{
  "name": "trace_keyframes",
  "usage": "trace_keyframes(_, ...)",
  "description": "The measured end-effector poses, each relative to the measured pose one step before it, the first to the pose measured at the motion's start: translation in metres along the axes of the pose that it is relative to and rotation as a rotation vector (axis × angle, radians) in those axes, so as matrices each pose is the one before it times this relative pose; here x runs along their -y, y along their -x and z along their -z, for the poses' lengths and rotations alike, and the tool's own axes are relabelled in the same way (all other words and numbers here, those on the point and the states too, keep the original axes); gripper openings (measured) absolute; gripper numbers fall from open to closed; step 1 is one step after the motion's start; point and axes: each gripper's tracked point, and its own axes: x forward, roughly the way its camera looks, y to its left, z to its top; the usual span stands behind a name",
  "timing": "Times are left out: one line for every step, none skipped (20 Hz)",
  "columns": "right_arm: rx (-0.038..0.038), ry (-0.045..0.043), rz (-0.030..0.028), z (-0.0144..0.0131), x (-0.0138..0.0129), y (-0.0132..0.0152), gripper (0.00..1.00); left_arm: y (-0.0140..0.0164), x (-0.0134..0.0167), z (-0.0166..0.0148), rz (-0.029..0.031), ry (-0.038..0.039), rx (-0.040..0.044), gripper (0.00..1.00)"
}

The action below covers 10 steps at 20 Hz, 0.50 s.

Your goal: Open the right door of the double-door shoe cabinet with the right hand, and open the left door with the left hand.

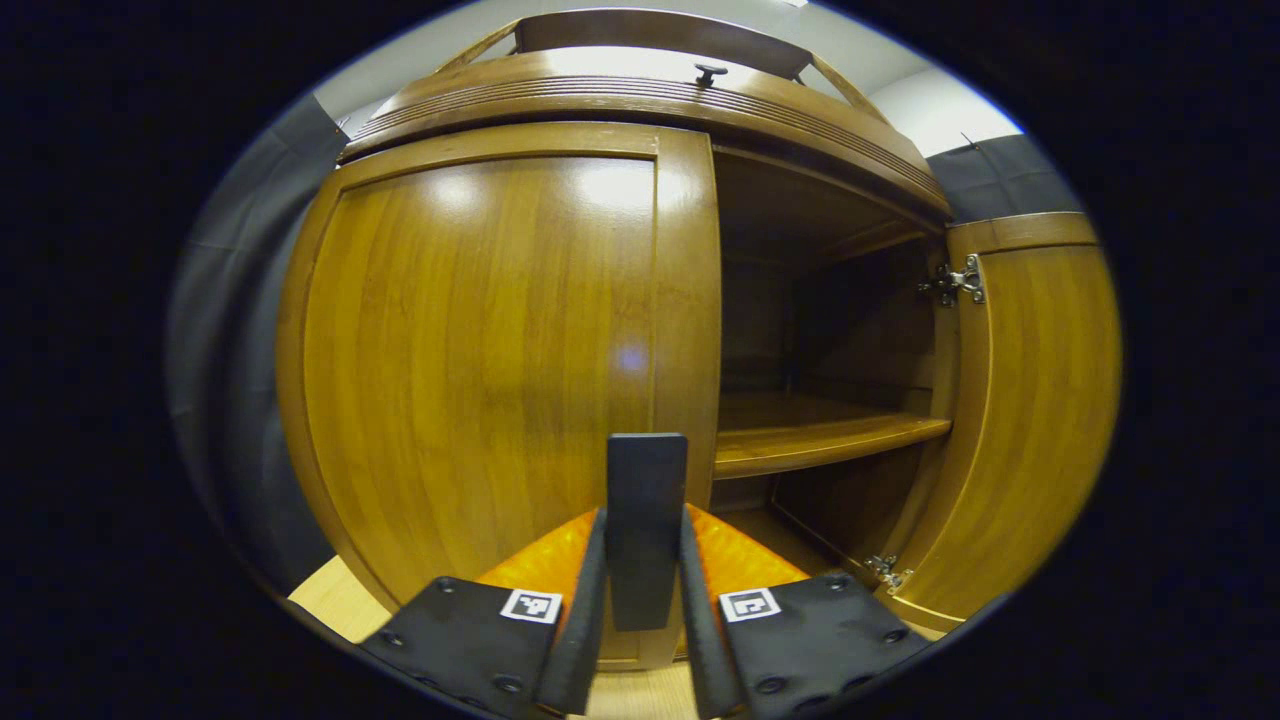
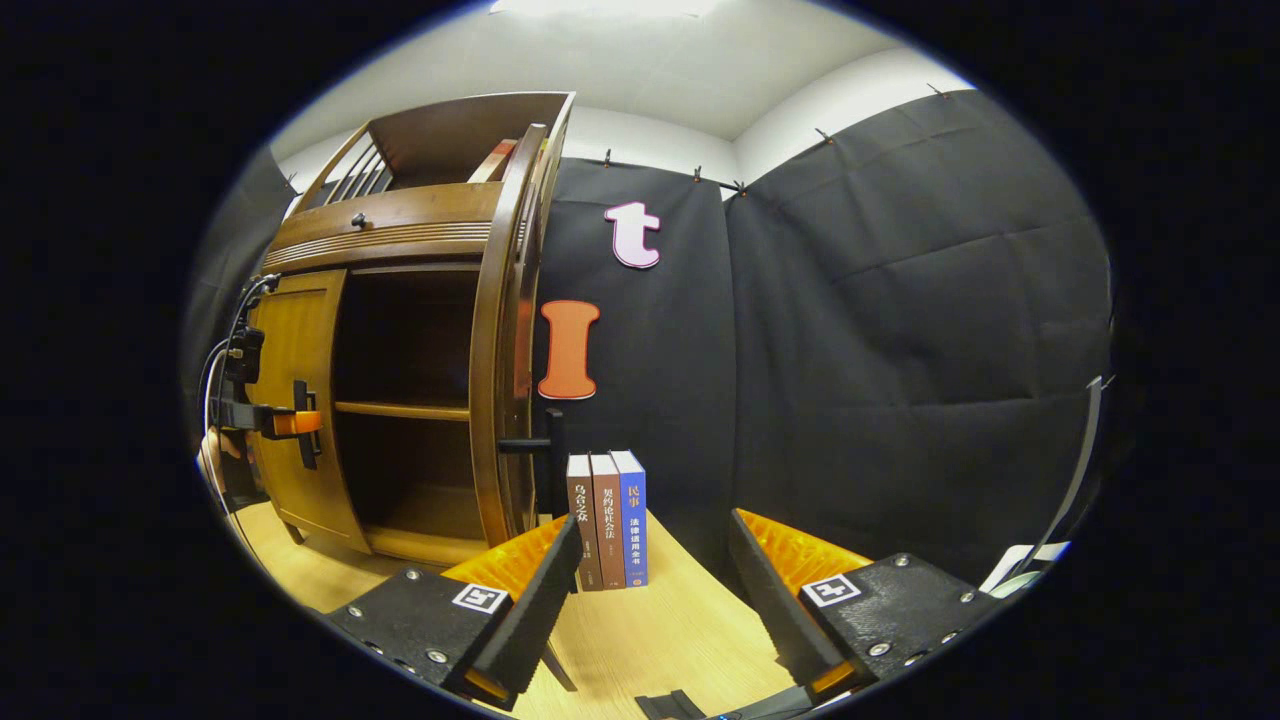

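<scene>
Underneath, pale wooden tabletop (image 2: 650, 630); black-curtained booth

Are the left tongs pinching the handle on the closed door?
Touching. In the left gripper view, the left tongs have both fingers pressed against the sides of the dark upright handle on the closed left door, with no gap visible.

The left claw (image 1: 645, 590) has its two fingers closed tight on the dark upright door handle (image 1: 646, 520), one finger pressing each side. The right claw (image 2: 650, 590) holds nothing, its fingers spread wide apart. Seen from the right claw, the left claw sits far off to its left, a hand (image 2: 212, 462) behind it.
</scene>
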Motion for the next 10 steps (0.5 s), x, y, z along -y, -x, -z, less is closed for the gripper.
trace_keyframes(-0.00049,-0.00078,0.00067,-0.00097,-0.00075,-0.00015,0.91,-0.00108,-0.00006,-0.00001,-0.00246,-0.01868,-0.00033,0.5)
trace_keyframes(-0.00035,-0.00004,0.00056,-0.0001,-0.00097,0.00072,0.91,0.00158,0.00046,-0.00012,-0.00579,-0.01318,0.00226,0.45)
trace_keyframes(-0.0003,-0.00052,0.00088,0.00032,-0.00007,0.00091,0.92,-0.0001,-0.00015,0.00028,-0.00373,0.0015,-0.0028,0.39)
trace_keyframes(-0.00279,-0.00065,0.00124,0.0001,-0.00074,0.00081,0.91,0.00189,-0.00034,-0.00007,-0.00858,0.00872,0.00294,0.34)
trace_keyframes(-0.00427,0.00182,-0.00057,0.00028,-0.00142,0.00178,0.91,0.0017,0.00101,-0.0004,-0.00442,0.00376,-0.00755,0.33)
trace_keyframes(-0.00325,0.00405,-0.00031,-0.00113,-0.00145,0.00223,0.91,0.0053,-0.00186,0.00313,-0.00015,-0.00489,-0.00083,0.32)
trace_keyframes(-0.0005,0.00311,0.00057,-0.0011,-0.00083,0.00118,0.91,0.00454,0.00049,-0.00058,0.00621,0.00019,-0.00121,0.32)
trace_keyframes(0.00289,0.00039,-0.00141,-0.00264,-0.00187,0.00193,0.91,0.004,0.00009,-0.00193,0.01092,0.0017,0.00087,0.32)
trace_keyframes(0.0056,-0.00085,-0.00209,-0.00375,-0.00201,0.00324,0.91,0.00664,-0.00058,0.00056,0.01265,0.00239,-0.00231,0.33)
trace_keyframes(0.00435,0.0005,-0.00275,-0.00261,-0.00277,0.00222,1.0,0.00901,-0.0008,0.0004,0.01173,0.00465,-0.00052,0.32)
